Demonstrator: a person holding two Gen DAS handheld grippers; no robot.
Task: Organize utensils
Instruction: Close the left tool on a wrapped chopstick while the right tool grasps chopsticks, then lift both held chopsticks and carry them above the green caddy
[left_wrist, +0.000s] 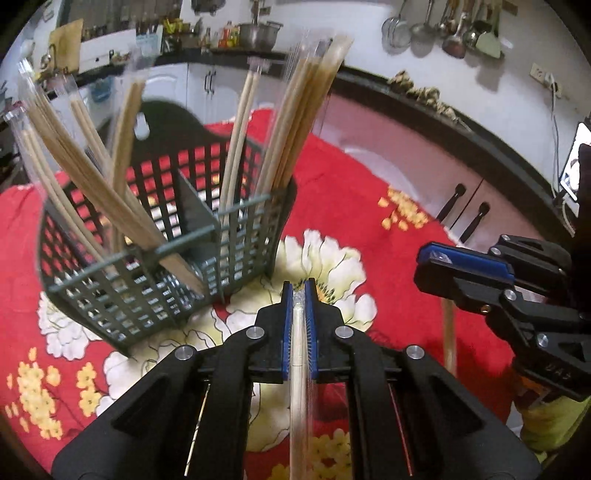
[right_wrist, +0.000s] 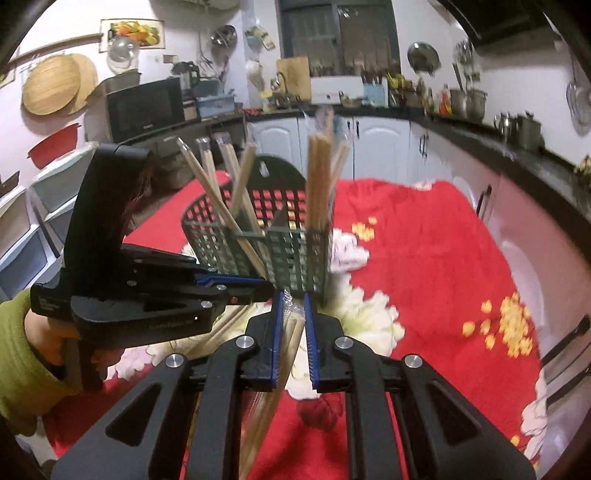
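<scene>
Pinching slim plastic-wrapped wooden chopsticks (left_wrist: 298, 369), the left claw (left_wrist: 299, 295) is clamped tight; the right claw (right_wrist: 293, 314) likewise grips a wrapped pair (right_wrist: 284, 354). Ahead, a gridded dark-green plastic basket (left_wrist: 236, 254) sits on the red floral tabletop (left_wrist: 369, 177).

The wrapped chopsticks (left_wrist: 300, 369) pinched in the left gripper (left_wrist: 299, 295) run off the bottom edge of the left wrist view, their lower ends unseen. The wrapped pair (right_wrist: 284, 354) in the right gripper (right_wrist: 293, 306) likewise leaves the right wrist view at the bottom. Motion blur smears the chopsticks (left_wrist: 295, 122) standing in the basket (left_wrist: 236, 251), so their count cannot be told. The hanging ladles (left_wrist: 443, 29) are too small to tell apart. The green sleeve (right_wrist: 18, 369) is cut by the left edge.
</scene>
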